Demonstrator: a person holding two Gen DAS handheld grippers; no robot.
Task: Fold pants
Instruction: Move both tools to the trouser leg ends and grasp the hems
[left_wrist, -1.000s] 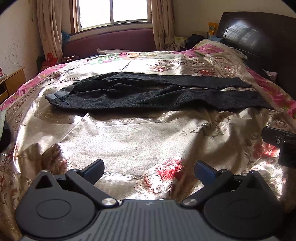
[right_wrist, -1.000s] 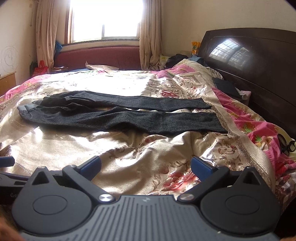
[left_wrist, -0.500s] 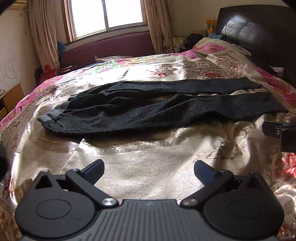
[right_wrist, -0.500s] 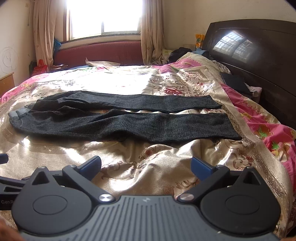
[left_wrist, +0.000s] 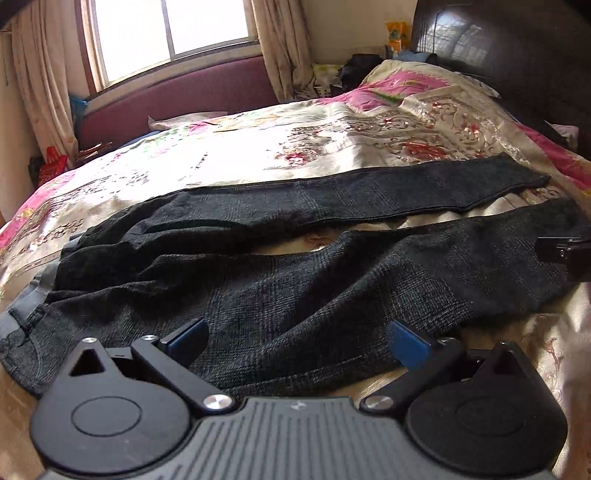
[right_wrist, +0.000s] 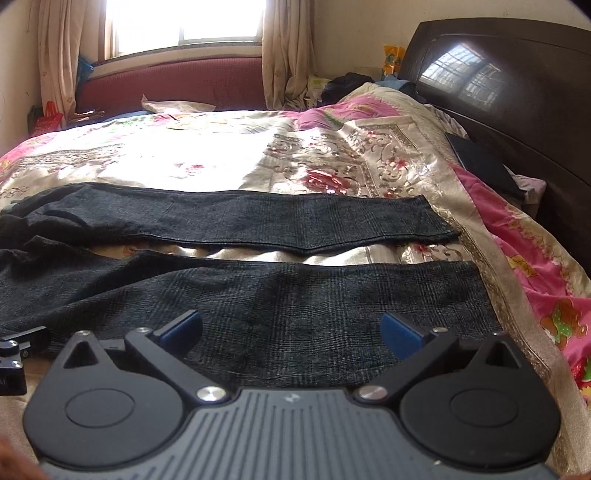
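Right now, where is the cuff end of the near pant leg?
In the right wrist view the near leg's cuff lies flat on the bedspread, just ahead and to the right of the open right gripper, toward the dark headboard.

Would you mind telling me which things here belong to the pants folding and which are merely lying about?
Part of the job:
pants
left gripper, open
right gripper, open
bedspread, the work surface

Just lying about:
dark flat item by the headboard
clothes heap
red bag
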